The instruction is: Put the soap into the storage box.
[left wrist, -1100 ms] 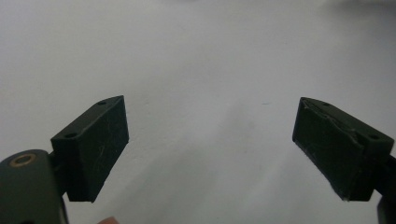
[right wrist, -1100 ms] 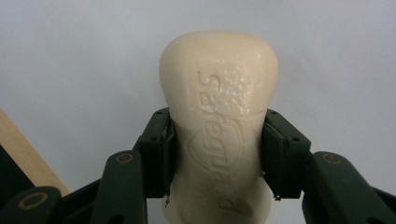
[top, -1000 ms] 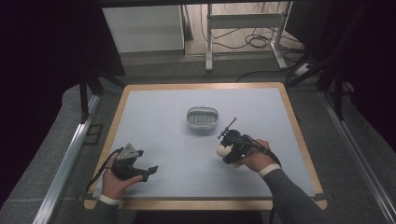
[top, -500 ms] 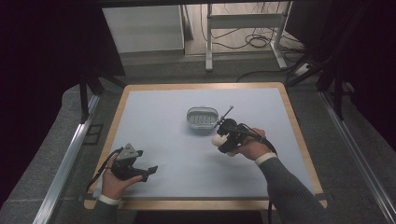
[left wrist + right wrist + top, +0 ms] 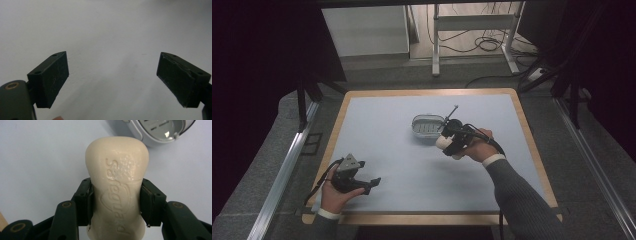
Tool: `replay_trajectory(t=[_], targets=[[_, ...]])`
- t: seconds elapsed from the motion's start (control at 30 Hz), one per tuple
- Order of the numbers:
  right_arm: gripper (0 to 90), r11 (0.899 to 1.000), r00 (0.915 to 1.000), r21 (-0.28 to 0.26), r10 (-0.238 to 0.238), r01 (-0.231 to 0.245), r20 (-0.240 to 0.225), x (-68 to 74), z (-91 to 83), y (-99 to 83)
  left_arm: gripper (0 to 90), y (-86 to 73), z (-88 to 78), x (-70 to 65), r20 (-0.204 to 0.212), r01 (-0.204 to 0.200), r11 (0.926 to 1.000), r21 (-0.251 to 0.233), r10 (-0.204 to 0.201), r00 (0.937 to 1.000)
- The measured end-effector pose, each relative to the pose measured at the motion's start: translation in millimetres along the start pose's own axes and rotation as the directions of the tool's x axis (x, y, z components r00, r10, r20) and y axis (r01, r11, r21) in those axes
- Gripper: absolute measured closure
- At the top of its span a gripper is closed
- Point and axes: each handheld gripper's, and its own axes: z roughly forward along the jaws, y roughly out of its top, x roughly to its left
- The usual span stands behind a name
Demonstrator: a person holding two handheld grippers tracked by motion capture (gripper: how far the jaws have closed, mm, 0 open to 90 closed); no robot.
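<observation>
Left gripper (image 5: 373,182), near the table's (image 5: 382,115) front left corner: jaws apart, holding nothing. Right gripper (image 5: 116,202): jaws clamped on a cream soap bar (image 5: 117,170) with embossed lettering, just before the clear soap dish (image 5: 428,126) near centre.

Looks like a lab or test workspace rather than a home: pale blue mat on a wood-edged table (image 5: 532,150), dark grey carpet floor (image 5: 592,165), aluminium rails (image 5: 282,175) along both sides, black curtains (image 5: 257,60) around, loose black cables (image 5: 492,45) beneath a white metal desk frame (image 5: 472,25) behind.
</observation>
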Motion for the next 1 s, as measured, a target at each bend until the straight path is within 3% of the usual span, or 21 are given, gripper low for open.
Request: replay_trajectory(t=[1.0], targets=[[49.6, 1.0, 0.9998, -0.006, -0.019, 0.019, 0.006, -30.5, 7.9, 36.5, 11.1, -0.6, -0.2, 1.3, 0.003, 0.001, 1.0, 0.001, -0.001, 1.0]])
